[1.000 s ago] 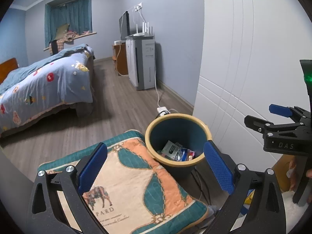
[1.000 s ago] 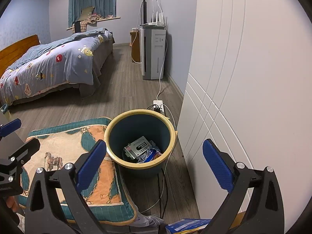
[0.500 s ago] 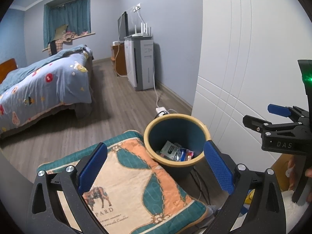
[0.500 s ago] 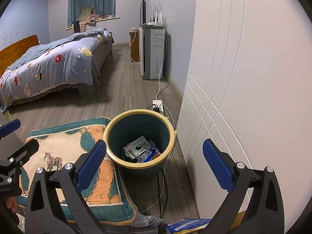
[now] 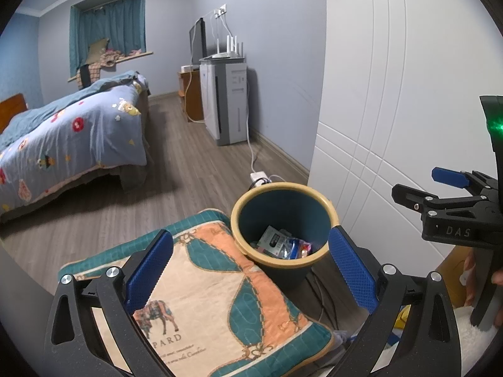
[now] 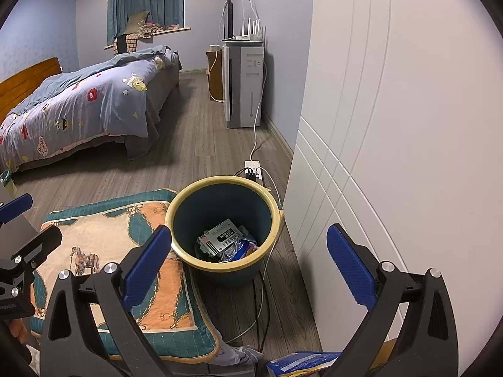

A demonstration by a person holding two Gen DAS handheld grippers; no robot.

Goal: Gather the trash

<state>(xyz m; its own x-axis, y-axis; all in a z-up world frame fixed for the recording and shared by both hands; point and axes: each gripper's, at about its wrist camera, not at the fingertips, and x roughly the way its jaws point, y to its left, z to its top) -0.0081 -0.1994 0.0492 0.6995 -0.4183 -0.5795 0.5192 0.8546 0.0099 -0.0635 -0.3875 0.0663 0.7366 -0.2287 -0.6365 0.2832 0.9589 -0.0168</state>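
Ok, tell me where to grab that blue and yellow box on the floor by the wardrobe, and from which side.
Only one end of the blue and yellow box shows, lying flat at the bottom edge of the right wrist view below the trash bin. Probably bring the right hand-held gripper, open and empty, down from above and close across its thin edges. The wardrobe blocks the right side.

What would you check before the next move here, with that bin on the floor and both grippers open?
1. Left gripper open and holding nothing: ok.
2. Right gripper open and holding nothing: ok.
3. Bin upright, mouth uncovered: ok.
4. Room left in the bin above the wrappers: ok.
5. Cables on the floor beside the bin, out of the way: not ok.
6. More trash to collect: cannot tell; a blue box lies at the bottom edge.
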